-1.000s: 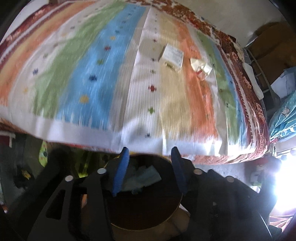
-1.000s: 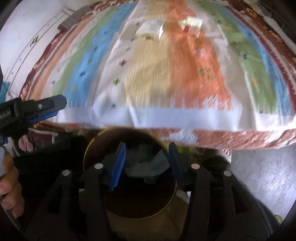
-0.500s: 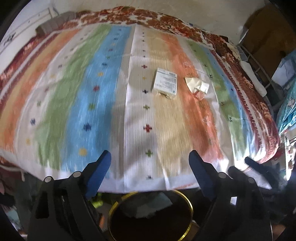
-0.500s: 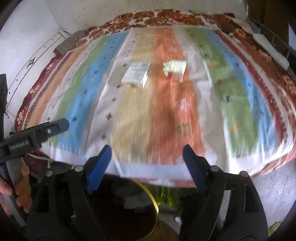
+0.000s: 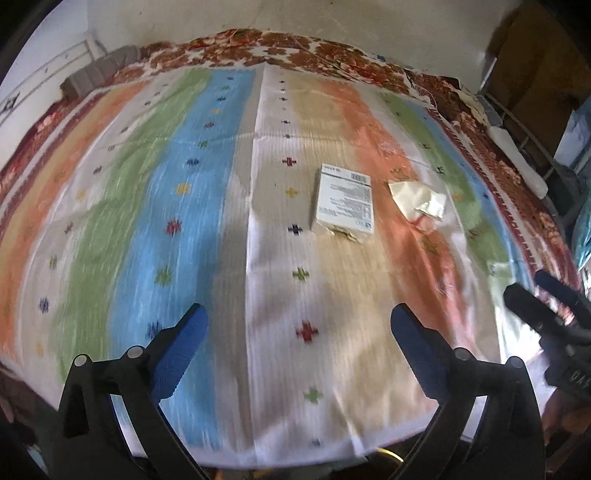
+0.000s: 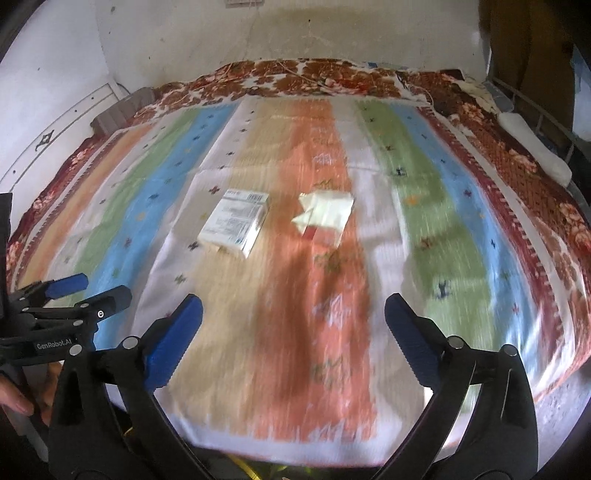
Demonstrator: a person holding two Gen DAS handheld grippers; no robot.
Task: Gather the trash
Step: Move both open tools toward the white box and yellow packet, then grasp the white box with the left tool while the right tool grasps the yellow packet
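A small white printed box (image 5: 345, 202) lies on the striped bedspread (image 5: 184, 206), with a crumpled pale yellow wrapper (image 5: 419, 201) just to its right. Both show in the right wrist view too, the box (image 6: 236, 221) left of the wrapper (image 6: 325, 214). My left gripper (image 5: 299, 347) is open and empty, over the near part of the bed, well short of the box. My right gripper (image 6: 293, 332) is open and empty, also short of both items. The right gripper also shows in the left wrist view (image 5: 546, 299), the left gripper in the right wrist view (image 6: 74, 291).
The bed's near edge (image 5: 295, 458) runs just under both grippers, with a thin gold rim (image 5: 388, 455) showing below it. A wall lies behind the bed (image 6: 295, 33). A metal rack with a white roll (image 6: 532, 155) stands at the right. A grey folded cloth (image 5: 99, 74) lies far left.
Both grippers opened wide and rose from over the dark gold-rimmed bin up and forward over the bed. The bin with crumpled trash has dropped out of view.
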